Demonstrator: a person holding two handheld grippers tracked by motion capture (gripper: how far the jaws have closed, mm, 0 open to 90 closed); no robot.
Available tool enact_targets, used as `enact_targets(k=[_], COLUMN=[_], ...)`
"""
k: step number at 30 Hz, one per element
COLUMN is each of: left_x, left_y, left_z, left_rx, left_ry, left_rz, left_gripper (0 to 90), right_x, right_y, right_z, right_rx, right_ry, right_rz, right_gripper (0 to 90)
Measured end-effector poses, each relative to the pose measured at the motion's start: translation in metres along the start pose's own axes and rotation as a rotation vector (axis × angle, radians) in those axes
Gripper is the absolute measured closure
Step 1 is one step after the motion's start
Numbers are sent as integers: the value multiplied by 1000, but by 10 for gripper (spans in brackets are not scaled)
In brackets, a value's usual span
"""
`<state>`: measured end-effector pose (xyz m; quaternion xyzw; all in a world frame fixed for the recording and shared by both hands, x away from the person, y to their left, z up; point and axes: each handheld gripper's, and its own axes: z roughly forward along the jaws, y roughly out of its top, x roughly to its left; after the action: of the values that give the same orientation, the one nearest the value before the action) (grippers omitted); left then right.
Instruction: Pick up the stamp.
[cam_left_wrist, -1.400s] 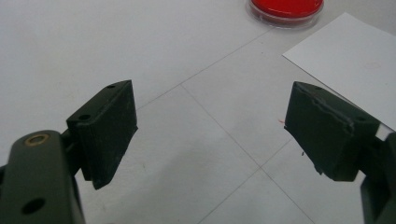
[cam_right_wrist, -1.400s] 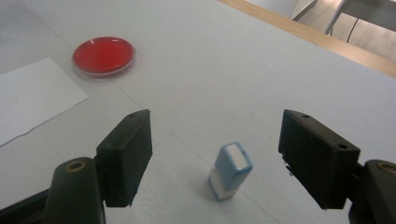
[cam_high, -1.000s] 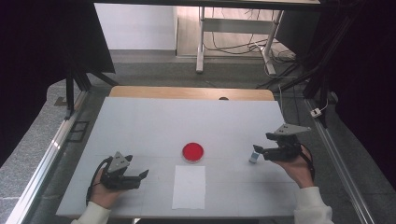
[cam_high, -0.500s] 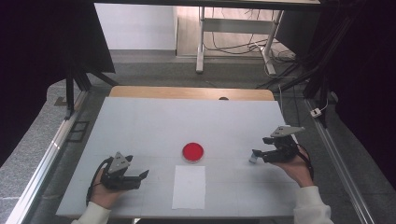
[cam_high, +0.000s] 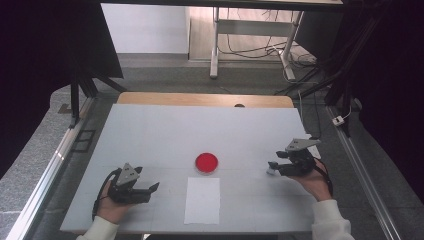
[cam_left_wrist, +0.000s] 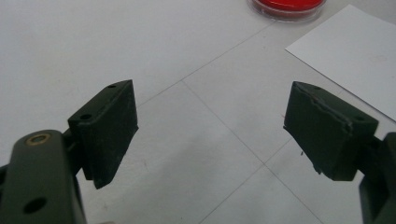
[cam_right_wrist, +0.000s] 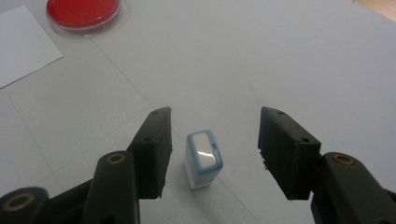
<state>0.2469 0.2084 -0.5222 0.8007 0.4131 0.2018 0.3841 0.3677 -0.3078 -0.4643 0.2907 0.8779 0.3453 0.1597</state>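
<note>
A small white block with a pale blue top (cam_right_wrist: 203, 158) stands on the white table (cam_high: 200, 130) at the right. My right gripper (cam_right_wrist: 214, 150) is low around it with one jaw on each side. Its jaws have just been closing, but a gap remains on both sides, so the pads do not touch the block. In the high view the right gripper (cam_high: 272, 169) points left, with the block (cam_high: 270, 172) at its tips. My left gripper (cam_high: 150, 191) rests at the front left, open and holding nothing, as the left gripper view (cam_left_wrist: 210, 126) confirms.
A round red dish (cam_high: 206, 162) sits mid-table, and a white paper sheet (cam_high: 202, 200) lies just in front of it. A wooden strip (cam_high: 205, 100) runs along the table's far edge. Metal rails flank both sides.
The right gripper has sunk toward the table around the small block and its jaws have narrowed. The left gripper, the dish and the paper have not moved.
</note>
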Motion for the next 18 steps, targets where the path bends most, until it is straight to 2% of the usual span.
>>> enact_targets(k=[10, 18], left_x=[0, 0], left_y=[0, 0], left_z=[1, 1], left_rx=[9, 8], left_ry=[0, -7], left_rz=[11, 8], left_gripper=[175, 175], right_x=[-1, 0], right_y=[-4, -5], right_z=[9, 11], right_rx=[46, 63], right_ry=[49, 60], right_rz=[-1, -14], right_gripper=[580, 679])
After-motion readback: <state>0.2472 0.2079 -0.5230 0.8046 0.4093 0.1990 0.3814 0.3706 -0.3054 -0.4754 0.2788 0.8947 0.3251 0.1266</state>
